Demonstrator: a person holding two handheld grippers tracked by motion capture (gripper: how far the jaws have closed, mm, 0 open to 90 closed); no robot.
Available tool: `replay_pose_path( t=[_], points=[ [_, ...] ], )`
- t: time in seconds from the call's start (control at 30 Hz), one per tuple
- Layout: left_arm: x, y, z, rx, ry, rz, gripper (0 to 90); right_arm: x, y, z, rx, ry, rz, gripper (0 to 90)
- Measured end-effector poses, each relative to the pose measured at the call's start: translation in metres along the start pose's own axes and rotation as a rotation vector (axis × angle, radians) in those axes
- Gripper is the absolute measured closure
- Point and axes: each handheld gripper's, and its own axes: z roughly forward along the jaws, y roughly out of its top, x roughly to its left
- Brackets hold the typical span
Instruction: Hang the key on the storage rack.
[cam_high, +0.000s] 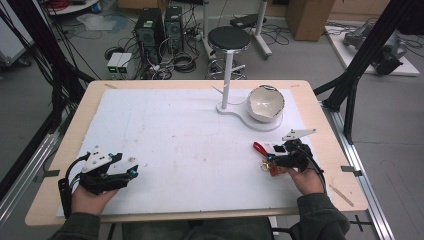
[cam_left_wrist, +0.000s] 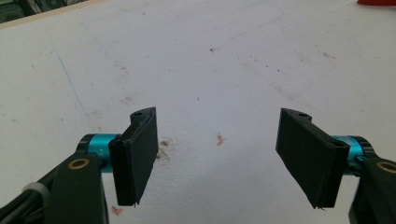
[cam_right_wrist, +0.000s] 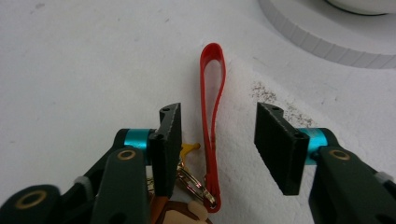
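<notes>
A keychain with a red strap loop lies flat on the white mat, right of centre. A gold clasp and a brown charm hang off its near end. My right gripper is open, low over the mat, with its jaws standing on either side of the strap without touching it. From the high view the strap pokes out just beyond the right gripper. My left gripper is open over bare mat near the front left, with nothing between its fingers.
A white bowl sits tilted on the flat base of a white stand at the back right of the mat. The stand's base rim lies just beyond the strap. The wooden table edge runs along the right.
</notes>
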Motion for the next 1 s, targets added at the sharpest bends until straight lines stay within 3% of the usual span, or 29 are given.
replay_pose_path(
  t=[0.43,1.0],
  points=[
    [-0.001,0.000,0.002,0.002,-0.003,-0.001,30.0,0.004,0.003,0.011,0.097,0.007,-0.010,71.1],
    [0.000,0.000,0.001,0.004,-0.002,0.004,30.0,0.003,0.003,0.016,0.123,0.022,0.004,85.3]
  ],
)
